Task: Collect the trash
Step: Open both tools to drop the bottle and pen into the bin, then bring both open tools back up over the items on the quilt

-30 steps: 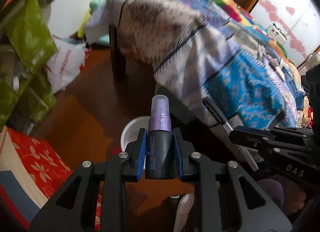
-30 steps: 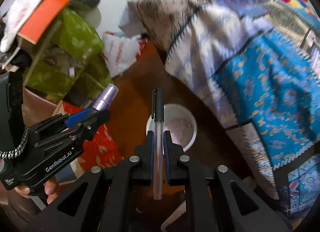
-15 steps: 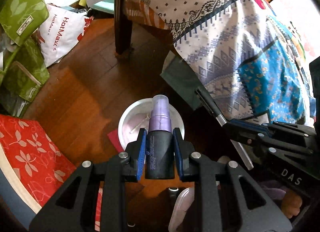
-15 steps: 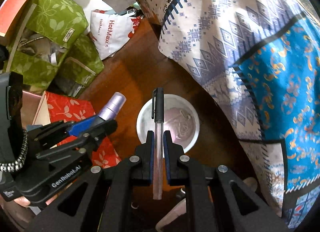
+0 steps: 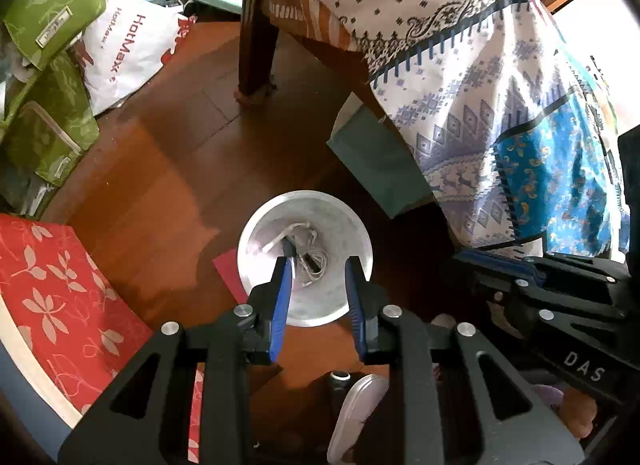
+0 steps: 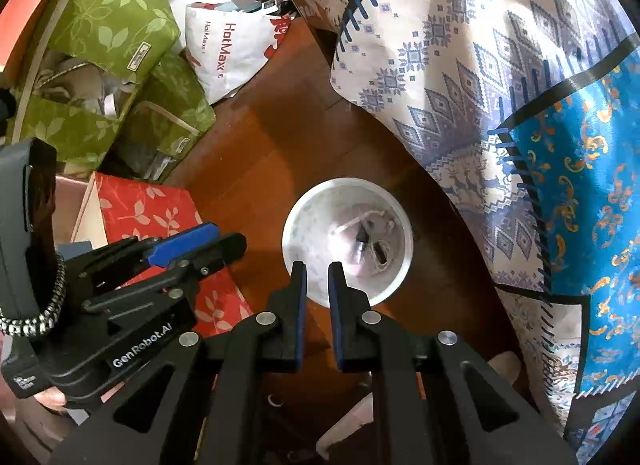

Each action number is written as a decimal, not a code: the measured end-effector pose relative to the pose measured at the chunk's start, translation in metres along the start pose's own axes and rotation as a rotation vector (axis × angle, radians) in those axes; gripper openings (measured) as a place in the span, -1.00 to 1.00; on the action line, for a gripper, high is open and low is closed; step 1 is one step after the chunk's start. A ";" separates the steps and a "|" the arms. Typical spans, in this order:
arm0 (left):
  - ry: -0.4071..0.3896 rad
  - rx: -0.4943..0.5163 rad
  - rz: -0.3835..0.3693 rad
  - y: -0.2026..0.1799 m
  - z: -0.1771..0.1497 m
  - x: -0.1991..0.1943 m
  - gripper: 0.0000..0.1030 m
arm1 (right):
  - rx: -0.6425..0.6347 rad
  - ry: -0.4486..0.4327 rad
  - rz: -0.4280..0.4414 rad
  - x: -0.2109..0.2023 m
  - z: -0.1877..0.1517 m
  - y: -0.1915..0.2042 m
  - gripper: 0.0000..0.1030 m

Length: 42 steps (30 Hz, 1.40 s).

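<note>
Dark reddish wooden floor (image 5: pixel 168 169), boards running diagonally, light glaring across the middle. A patterned bedspread (image 5: pixel 500 105) is draping down on the right, hiding most of a dark wooden bed leg (image 5: pixel 256 37). Green leaf-print bags (image 6: pixel 108 65) are piling up on the left, with a white HotMax shopping bag (image 6: pixel 228 49) beside them and a red leaf-print box (image 5: pixel 60 297) sitting nearer on the floor.

A white trash bin (image 5: pixel 352 305) is standing upright on the floor, mouth facing straight up toward both cameras, just beside the hanging bedspread. Inside, at the bottom, a dark spray bottle (image 6: pixel 362 243) is lying among tangled white cord (image 5: pixel 316 261); its long axis is running roughly up-down in the right wrist view, which end is the cap I cannot tell. A pen cannot be made out for certain.

Left gripper (image 5: pixel 318 277) is hanging over the bin, blue pads parted with nothing between them. Right gripper (image 6: pixel 317 277) is also hovering over the bin's near rim, jaws slightly apart and holding nothing.
</note>
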<state>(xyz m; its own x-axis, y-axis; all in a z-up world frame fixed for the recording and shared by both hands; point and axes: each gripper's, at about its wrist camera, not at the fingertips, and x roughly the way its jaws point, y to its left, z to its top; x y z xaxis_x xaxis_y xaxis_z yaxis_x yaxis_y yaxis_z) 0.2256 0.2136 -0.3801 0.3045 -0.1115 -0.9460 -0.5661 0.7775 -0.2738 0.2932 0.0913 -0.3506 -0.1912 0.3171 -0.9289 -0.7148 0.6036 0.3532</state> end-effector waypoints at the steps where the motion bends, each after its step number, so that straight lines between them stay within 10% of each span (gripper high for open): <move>1: -0.008 0.007 0.006 -0.001 0.000 -0.004 -0.51 | -0.002 -0.006 0.005 -0.003 -0.002 0.002 -0.81; 11: -0.160 0.087 0.020 -0.027 -0.011 -0.075 -0.51 | -0.041 -0.167 -0.050 -0.067 -0.024 0.011 -0.81; 27: -0.507 0.232 -0.068 -0.107 -0.054 -0.230 -0.38 | -0.102 -0.681 -0.223 -0.240 -0.108 0.037 -0.80; 30: -0.566 0.267 -0.084 -0.124 -0.065 -0.252 -0.13 | -0.094 -0.779 -0.270 -0.266 -0.127 0.038 -0.50; 32: -0.588 0.296 -0.093 -0.137 -0.071 -0.262 0.00 | -0.075 -0.853 -0.306 -0.283 -0.142 0.036 0.19; 34: -0.601 0.318 -0.105 -0.150 -0.076 -0.268 0.10 | -0.049 -0.921 -0.333 -0.298 -0.155 0.031 0.41; 42: -0.642 0.399 -0.151 -0.210 -0.088 -0.281 0.34 | 0.076 -1.026 -0.410 -0.334 -0.192 -0.009 0.42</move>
<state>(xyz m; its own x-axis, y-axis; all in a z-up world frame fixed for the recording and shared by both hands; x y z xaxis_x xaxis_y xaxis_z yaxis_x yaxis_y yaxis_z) 0.1917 0.0276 -0.0716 0.8100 0.0523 -0.5841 -0.2015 0.9602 -0.1935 0.2343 -0.1606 -0.0652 0.7237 0.5176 -0.4565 -0.5466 0.8337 0.0787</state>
